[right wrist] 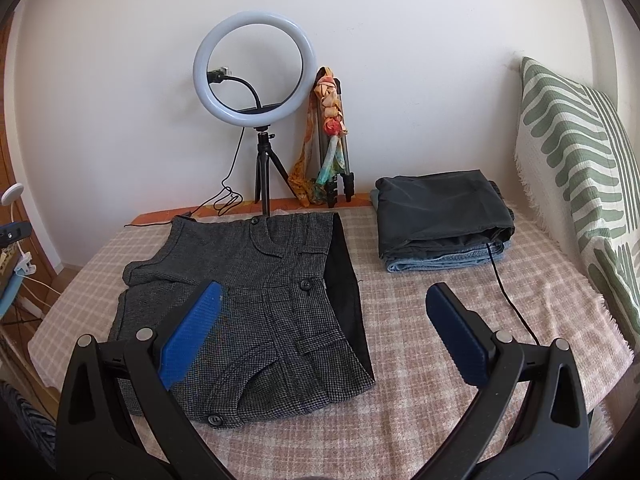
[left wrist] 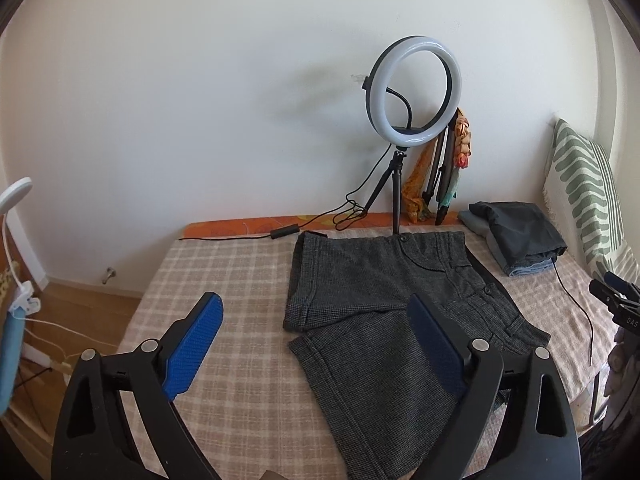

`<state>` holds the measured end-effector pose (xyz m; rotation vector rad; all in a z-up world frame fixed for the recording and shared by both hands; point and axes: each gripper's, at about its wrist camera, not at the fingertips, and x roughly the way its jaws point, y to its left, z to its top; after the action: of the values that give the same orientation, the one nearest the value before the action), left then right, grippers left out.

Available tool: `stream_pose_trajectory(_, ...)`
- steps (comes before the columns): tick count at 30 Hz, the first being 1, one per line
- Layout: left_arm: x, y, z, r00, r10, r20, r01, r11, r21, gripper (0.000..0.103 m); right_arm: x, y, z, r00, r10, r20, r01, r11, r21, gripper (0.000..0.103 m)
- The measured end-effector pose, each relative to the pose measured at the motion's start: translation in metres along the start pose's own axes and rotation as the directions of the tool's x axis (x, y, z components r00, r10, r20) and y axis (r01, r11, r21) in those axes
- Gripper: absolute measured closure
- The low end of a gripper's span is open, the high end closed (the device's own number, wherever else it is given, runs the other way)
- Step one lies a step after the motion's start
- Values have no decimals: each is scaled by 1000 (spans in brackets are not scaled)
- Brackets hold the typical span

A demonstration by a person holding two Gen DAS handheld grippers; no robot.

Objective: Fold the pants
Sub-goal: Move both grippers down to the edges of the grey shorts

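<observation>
Dark grey tweed pants [left wrist: 376,296] lie spread on the checked bedspread [left wrist: 224,280], waistband toward the right, one leg folded toward the wall and one reaching the near edge. They also show in the right wrist view [right wrist: 256,292], with black lining along their right side. My left gripper [left wrist: 316,308] is open and empty, hovering above the near leg. My right gripper [right wrist: 324,296] is open and empty, hovering above the waistband end. The right gripper shows at the right edge of the left wrist view [left wrist: 616,296].
A ring light on a tripod [right wrist: 256,68] stands at the wall behind the pants, its cable [right wrist: 508,300] trailing across the bed. A stack of folded clothes [right wrist: 440,220] lies at back right. A green-patterned cushion [right wrist: 576,160] leans right. A second tripod with scarves [right wrist: 332,136] leans on the wall.
</observation>
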<state>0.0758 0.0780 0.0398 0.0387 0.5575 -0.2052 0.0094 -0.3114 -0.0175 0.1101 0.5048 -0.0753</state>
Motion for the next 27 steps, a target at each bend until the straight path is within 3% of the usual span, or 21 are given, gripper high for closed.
stream_pose_trajectory(4,16,11,6,999,27,-35,-26,999,40,10,5,1,2,999,36,9,-36,999,-17,0)
stream_pose_trajectory(8,36,25,16,995,-43,-94,45,999,21,10,13,5,15,999,41,-10,-41,996,-83,0)
stream_pose_trajectory(11,51,28,26,993,-35,-114,40,998,45,12,19,4,32,997,78,-23,-80,990,-114,0)
stream_pose_trajectory(15,77,39,48,986,-81,-144,87,996,33,27,33,6,60,996,90,-24,-93,981,-171,0)
stream_pose_trajectory(18,106,53,64,972,-131,-195,133,991,-4,28,53,5,84,993,110,-50,-117,976,-182,0)
stream_pose_trajectory(21,135,55,73,969,-110,-221,122,992,41,29,80,12,104,988,129,-80,-145,959,-243,0)
stream_pose_trajectory(27,197,55,77,946,-155,-286,173,984,41,29,148,27,127,971,171,-165,-218,918,-330,7)
